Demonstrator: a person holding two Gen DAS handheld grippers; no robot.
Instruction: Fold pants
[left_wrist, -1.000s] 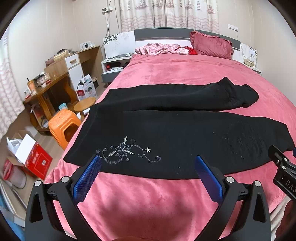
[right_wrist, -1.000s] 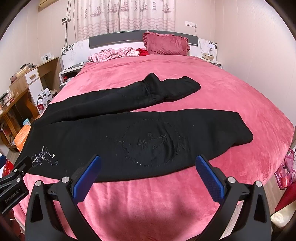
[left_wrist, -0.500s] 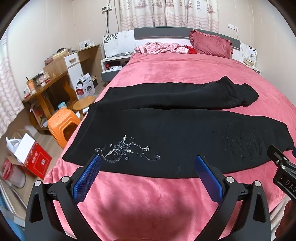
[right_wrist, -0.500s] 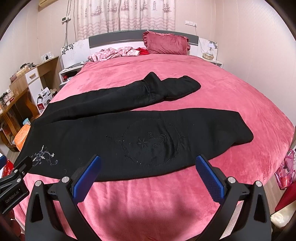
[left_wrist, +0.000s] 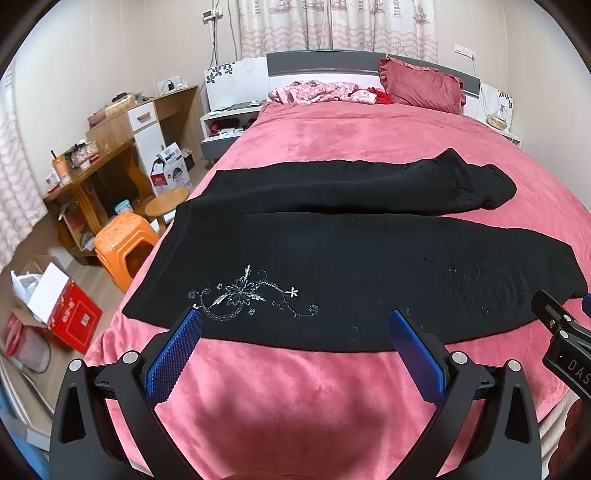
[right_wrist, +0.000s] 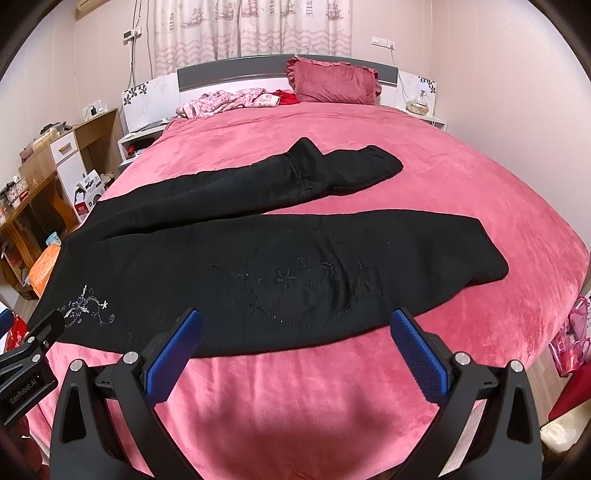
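Nearest, the left gripper (left_wrist: 294, 334) hangs with its two blue fingers (left_wrist: 173, 354) spread wide and empty, just short of the near edge of the pants (left_wrist: 332, 258); the right gripper (right_wrist: 295, 334) does the same further along, its fingers (right_wrist: 419, 354) also wide apart with nothing between them. Over the last second almost nothing has changed: both views have crept only slightly, the near hem sits a touch closer to the fingertips, and the cloth has not shifted at all. That suggests the folding has not begun and both tools are lining up for a first grasp on the near leg. The pants lie flat across the pink bed (left_wrist: 295, 398), waist toward the left side, one pair with two legs: the near leg straight and smooth, the far leg angled away with its cuff bunched. Two embroidered patches show on the near leg, a silver flower (left_wrist: 243, 295) by the waist and a faint dark ring design (right_wrist: 303, 277) lower down. Beyond the pants the bedspread is bare up to the head, where one red pillow (right_wrist: 332, 83) and one heap of pink clothing (right_wrist: 225, 101) rest. Off to the left stand one orange stool (left_wrist: 123, 243), one round wooden stool (left_wrist: 166, 201) and one desk (left_wrist: 92, 166).
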